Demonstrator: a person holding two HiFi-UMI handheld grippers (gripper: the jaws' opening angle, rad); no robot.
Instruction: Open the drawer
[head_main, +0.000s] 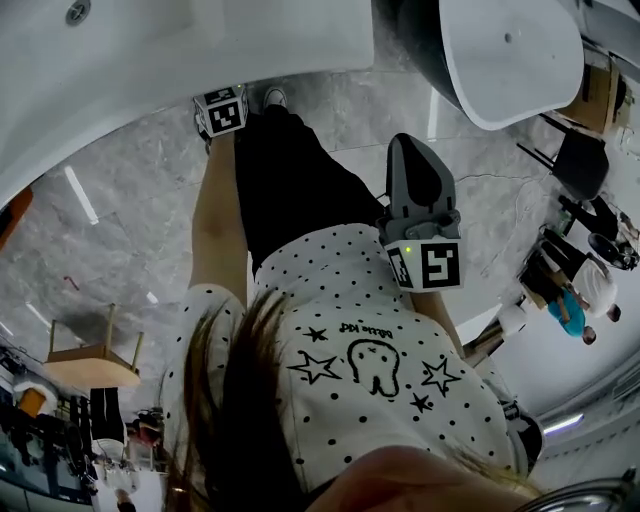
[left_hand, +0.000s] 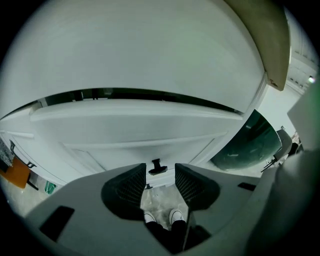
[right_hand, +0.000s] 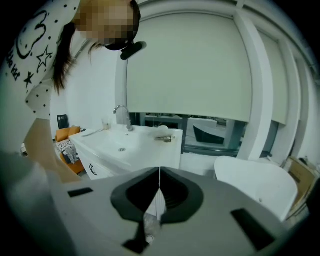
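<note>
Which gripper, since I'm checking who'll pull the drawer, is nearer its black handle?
Left. The left gripper sits open right before the handle; the right gripper, shut, is farther off beside the person.

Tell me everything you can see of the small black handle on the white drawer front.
The handle is small and black, perhaps metal: a short stem with a crossbar. It is fixed low on the white panelled drawer front. In the left gripper view it shows between the open jaws of the left gripper, beyond their tips; nothing touches it.
</note>
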